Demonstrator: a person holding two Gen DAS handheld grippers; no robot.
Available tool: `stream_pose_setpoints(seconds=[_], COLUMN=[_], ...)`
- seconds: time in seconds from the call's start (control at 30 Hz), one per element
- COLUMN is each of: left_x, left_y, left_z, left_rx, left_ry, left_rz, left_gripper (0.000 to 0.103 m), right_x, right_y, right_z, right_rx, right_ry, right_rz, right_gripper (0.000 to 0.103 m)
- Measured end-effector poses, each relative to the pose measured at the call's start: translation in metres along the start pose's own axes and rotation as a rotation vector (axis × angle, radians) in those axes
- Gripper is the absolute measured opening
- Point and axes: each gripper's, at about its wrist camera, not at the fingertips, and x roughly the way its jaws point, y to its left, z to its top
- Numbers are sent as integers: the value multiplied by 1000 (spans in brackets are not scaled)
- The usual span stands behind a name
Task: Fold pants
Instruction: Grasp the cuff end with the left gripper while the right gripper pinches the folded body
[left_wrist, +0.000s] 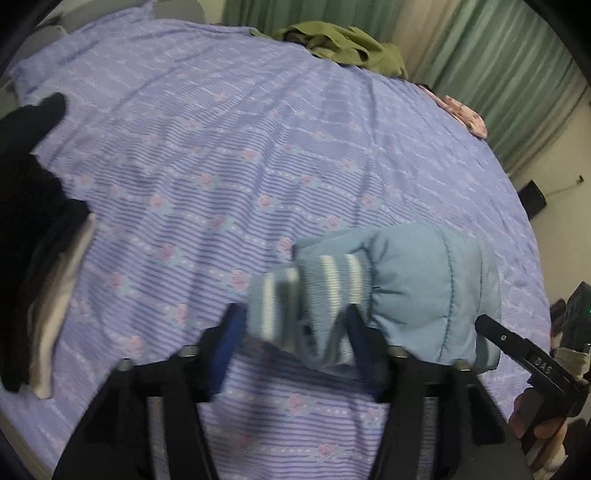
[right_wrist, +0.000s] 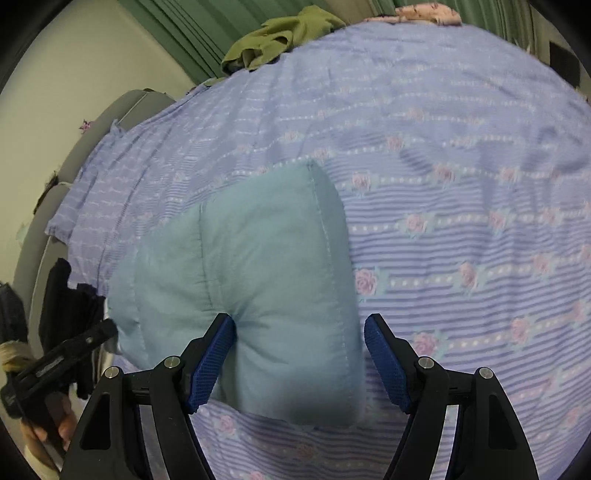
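The pants (right_wrist: 255, 291) are light blue, padded and folded into a thick bundle on the purple bedspread (right_wrist: 461, 155). In the left wrist view the pants (left_wrist: 424, 280) show a striped ribbed waistband (left_wrist: 314, 295) that lies between the wide-apart fingers of my left gripper (left_wrist: 295, 350). My right gripper (right_wrist: 300, 363) is open, its fingers on either side of the bundle's near end, left pad (right_wrist: 210, 365) touching the cloth. The right gripper also shows at the right edge of the left wrist view (left_wrist: 528, 358).
A dark pile of clothes with a white piece (left_wrist: 33, 258) lies at the bed's left edge. An olive green garment (left_wrist: 343, 44) and a pink flowered cloth (left_wrist: 465, 114) lie at the far side. Green curtains (left_wrist: 498, 62) hang behind the bed.
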Motion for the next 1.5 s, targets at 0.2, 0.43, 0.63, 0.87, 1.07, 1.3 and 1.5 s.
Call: stream_pose_setpoints(seconds=[0.2,0.43,0.63,0.87,1.07,1.3,1.5], left_x=[8,50,77,97,107,88,63], left_y=[16,23,18,22,24,16,-5], left_z=[-10,-15,-16,-23,-23,-19,-9], left_rx=[-178,-314,-316,-340,-421,-454,-361], left_ry=[20,69,94,90,78,67,26], left_rz=[-158,-244,-284,-300,-316,-317,-316], left_gripper=[72,81,85,85,84,51,39], right_x=[10,17,29,46,61,58,34], right_y=[4,-4,-11,-29,-39,-33,-19], right_z=[-3,-1,2,2,4,6,11], right_rx=[2,-9,-31,-1,65,103,76], right_ry=[-6,-2,-6,24,40,64,39], right_rz=[-24,-32,-72,-13,58,113,83], right_gripper=[74,74,74,77,77,54,46])
